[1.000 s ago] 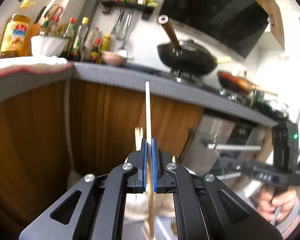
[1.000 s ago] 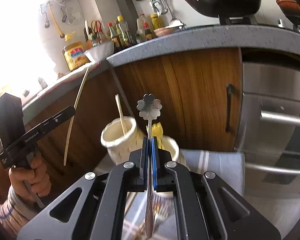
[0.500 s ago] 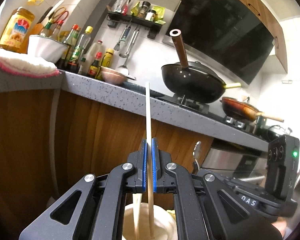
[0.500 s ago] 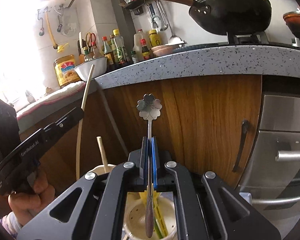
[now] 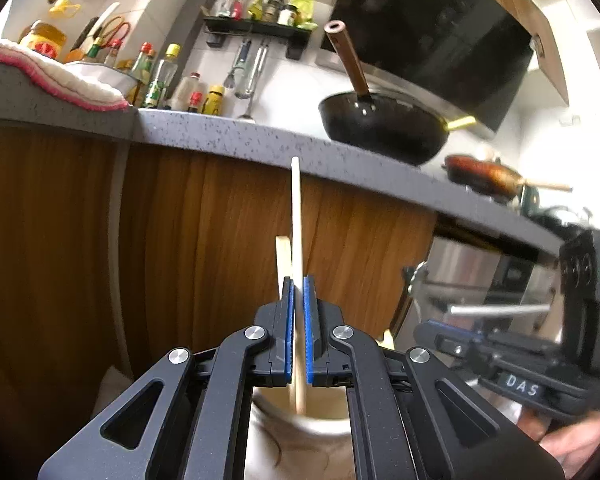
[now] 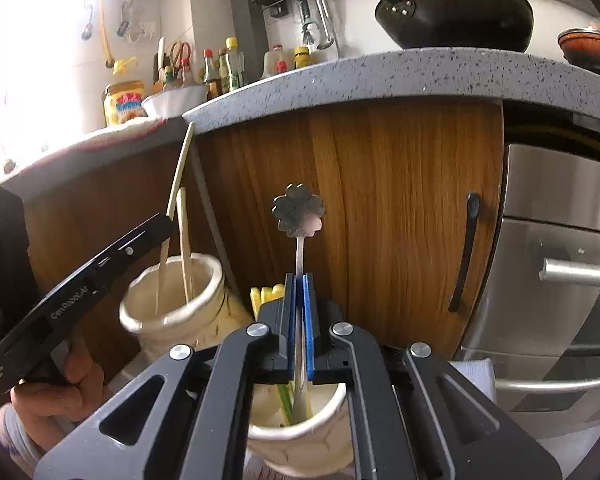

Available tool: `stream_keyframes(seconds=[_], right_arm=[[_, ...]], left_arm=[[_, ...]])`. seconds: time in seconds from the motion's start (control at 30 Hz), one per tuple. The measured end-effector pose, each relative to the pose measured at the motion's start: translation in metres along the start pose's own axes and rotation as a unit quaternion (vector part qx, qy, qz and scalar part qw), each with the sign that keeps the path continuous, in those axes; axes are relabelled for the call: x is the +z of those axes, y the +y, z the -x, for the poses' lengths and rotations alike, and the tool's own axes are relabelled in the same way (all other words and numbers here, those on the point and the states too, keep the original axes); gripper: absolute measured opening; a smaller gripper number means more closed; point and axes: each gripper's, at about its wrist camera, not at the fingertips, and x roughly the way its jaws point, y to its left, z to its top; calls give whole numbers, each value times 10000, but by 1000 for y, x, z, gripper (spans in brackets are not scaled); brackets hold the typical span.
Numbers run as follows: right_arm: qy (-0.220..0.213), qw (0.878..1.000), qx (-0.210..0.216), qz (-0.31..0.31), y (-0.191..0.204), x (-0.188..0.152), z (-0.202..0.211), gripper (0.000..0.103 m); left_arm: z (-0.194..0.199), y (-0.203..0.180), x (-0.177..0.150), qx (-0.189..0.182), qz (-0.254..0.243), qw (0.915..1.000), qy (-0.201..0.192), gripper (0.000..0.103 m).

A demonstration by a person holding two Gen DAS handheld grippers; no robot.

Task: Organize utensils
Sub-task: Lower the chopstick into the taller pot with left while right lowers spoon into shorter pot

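Note:
My left gripper (image 5: 298,280) is shut on a pale wooden chopstick (image 5: 297,220) held upright, its lower end inside a cream ceramic holder (image 5: 300,428) right below the jaws. A second chopstick (image 5: 283,256) stands in that holder just behind. In the right wrist view the same holder (image 6: 176,308) stands at the left with both chopsticks (image 6: 185,240) in it. My right gripper (image 6: 299,278) is shut on a metal spoon with a flower-shaped end (image 6: 299,210), held upright, its lower part down in a second cream holder (image 6: 300,436) that also holds yellow utensils (image 6: 267,294).
A wooden cabinet (image 6: 380,200) under a grey speckled counter (image 6: 380,72) stands close behind the holders. A steel oven with a bar handle (image 6: 576,272) is at the right. On the counter are a black wok (image 5: 380,124), bottles and a towel. A hand (image 6: 52,396) grips the left tool.
Both grippers have sunk: the counter edge has risen in both views. The chopstick's lower end and the spoon's lower part now reach into their holders.

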Motion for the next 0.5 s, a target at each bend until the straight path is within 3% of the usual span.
stream_keyframes(seconds=[0.5], right_arm=[[395,9991,-143,22,-2,-2,-7,4]], left_arm=[[-4,-11,-5,546,-642,9948,573,8]])
